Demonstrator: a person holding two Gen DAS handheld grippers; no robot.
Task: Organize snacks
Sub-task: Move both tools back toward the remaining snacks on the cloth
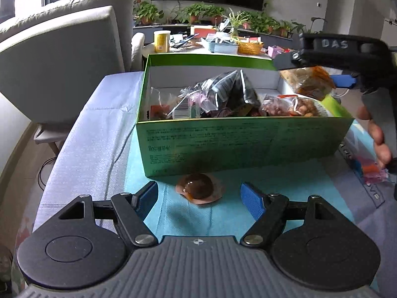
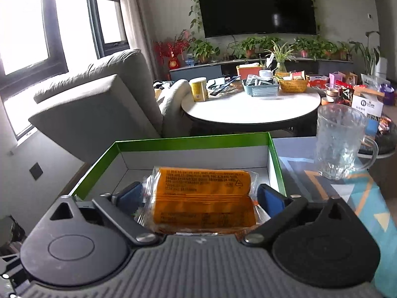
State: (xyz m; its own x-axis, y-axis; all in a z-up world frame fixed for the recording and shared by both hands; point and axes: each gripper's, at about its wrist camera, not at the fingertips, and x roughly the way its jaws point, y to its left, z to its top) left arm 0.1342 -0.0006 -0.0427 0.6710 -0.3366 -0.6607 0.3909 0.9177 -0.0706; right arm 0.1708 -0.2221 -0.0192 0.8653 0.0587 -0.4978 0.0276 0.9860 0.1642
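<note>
Left wrist view shows the green box (image 1: 238,136) already stuffed, right gripper (image 2: 201,196) spread wide around the orange packet (image 2: 203,196) (pads seemingly clear), left gripper (image 1: 198,196) released, brown jelly cup (image 1: 198,188) between its fingers still outside.

- 1 green box (image 1: 243,141) stood on the tabletop (image 1: 99,149), holding several snack packets too jumbled to count.
- 1 orange snack packet (image 2: 203,198) lay between the jaws over the box.
- 1 round brown sealed snack (image 1: 198,190) lay in front of the box.
- 1 glass mug (image 2: 340,141) stood beside the box.
- 2 grippers were in view: left gripper (image 1: 198,196) and right gripper (image 2: 199,198).
- 1 round white table (image 2: 250,106) carried 1 yellow canister (image 2: 198,89), 1 wicker basket (image 2: 292,83) and 1 blue-grey tray (image 2: 260,88).
- 1 television (image 2: 255,5) hung on the wall.
</note>
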